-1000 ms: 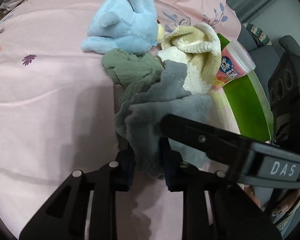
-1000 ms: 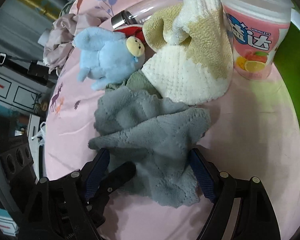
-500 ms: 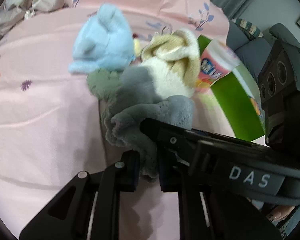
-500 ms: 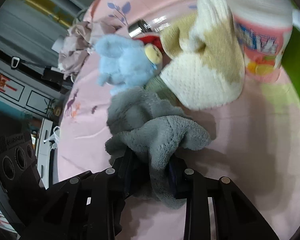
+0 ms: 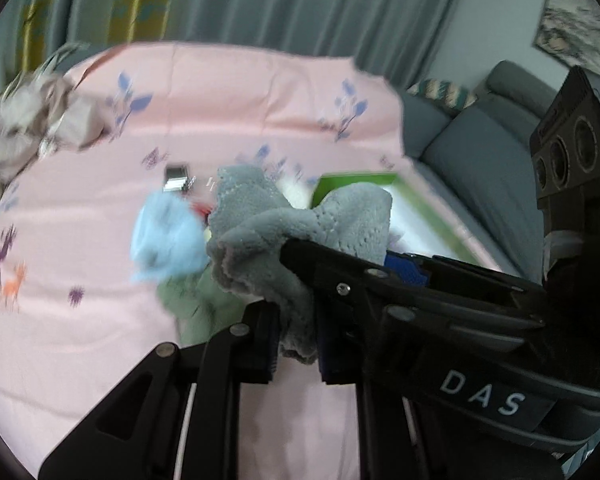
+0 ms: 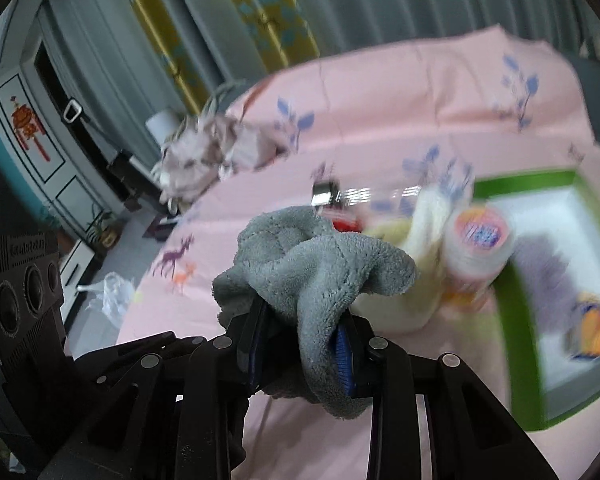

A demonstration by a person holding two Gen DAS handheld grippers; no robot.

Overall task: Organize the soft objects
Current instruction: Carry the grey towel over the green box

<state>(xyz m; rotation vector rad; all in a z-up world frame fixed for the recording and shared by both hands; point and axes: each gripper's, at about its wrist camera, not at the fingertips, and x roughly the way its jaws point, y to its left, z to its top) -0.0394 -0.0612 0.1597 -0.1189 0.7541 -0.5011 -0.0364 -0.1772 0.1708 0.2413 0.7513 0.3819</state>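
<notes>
Left wrist view shows our left gripper (image 5: 296, 336) and right gripper (image 6: 300, 344) both clenched on the grey cloth (image 5: 284, 236); blue plush (image 5: 168, 240), apparently the cream towel (image 6: 404, 280), remain unsorted.

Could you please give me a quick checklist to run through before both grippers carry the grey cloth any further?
1. Left gripper shut on the grey cloth: ok.
2. Right gripper shut on the same cloth: ok.
3. Cloth lifted clear of the pink sheet: ok.
4. Blue plush toy left behind on the sheet: ok.
5. Green cloth not snagged on the grey one: cannot tell.
6. Room in the green tray: ok.
</notes>
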